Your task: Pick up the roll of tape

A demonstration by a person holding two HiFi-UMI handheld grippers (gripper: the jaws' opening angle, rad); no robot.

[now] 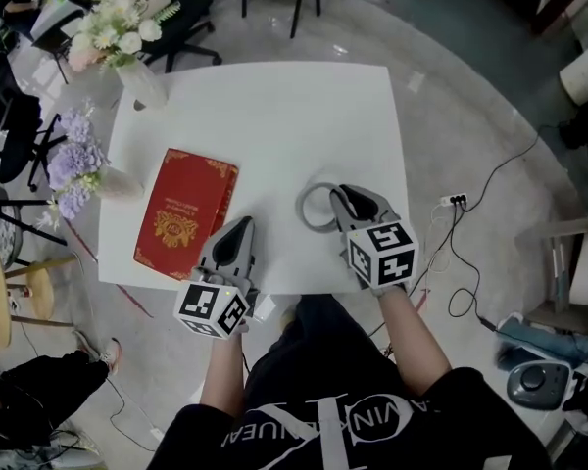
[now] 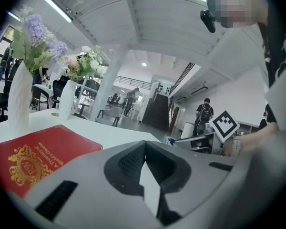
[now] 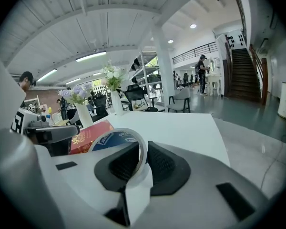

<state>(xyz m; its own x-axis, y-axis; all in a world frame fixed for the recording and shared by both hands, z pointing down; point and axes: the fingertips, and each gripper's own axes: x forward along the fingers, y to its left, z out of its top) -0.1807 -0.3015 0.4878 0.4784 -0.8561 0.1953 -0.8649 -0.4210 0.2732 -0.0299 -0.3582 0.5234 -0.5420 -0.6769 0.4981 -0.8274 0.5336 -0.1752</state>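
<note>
- Jaws of the left gripper (image 2: 144,146): how do they stand, and why does it sit so close to the person?
- They are pressed together at the tips with nothing between them. It hangs at the near edge of the table (image 1: 274,106), just right of the red book (image 1: 184,213). One gripper is enough for a roll, so this one is probably parked out of the way.
- And the right gripper (image 3: 145,149)?
- Its jaws are closed partway on the roll of tape (image 3: 118,133), one pad inside the ring and the other outside, pinching the wall. That likely suits a hollow ring, since a thin wall clamps more easily than the full width.
- Where is the roll, then?
- It is right of the book, toward the table's near right side, at the tips of that gripper.
- What does each view add?
- The head view gives the layout: book, roll, both grippers, and vases of flowers (image 1: 137,76) at the far left. It cannot show the pads. The right gripper view shows the pinch itself and the roll's blue inner face. The left gripper view shows the right gripper's marker cube but not the roll. No view settles whether the roll is clear of the table.
</note>
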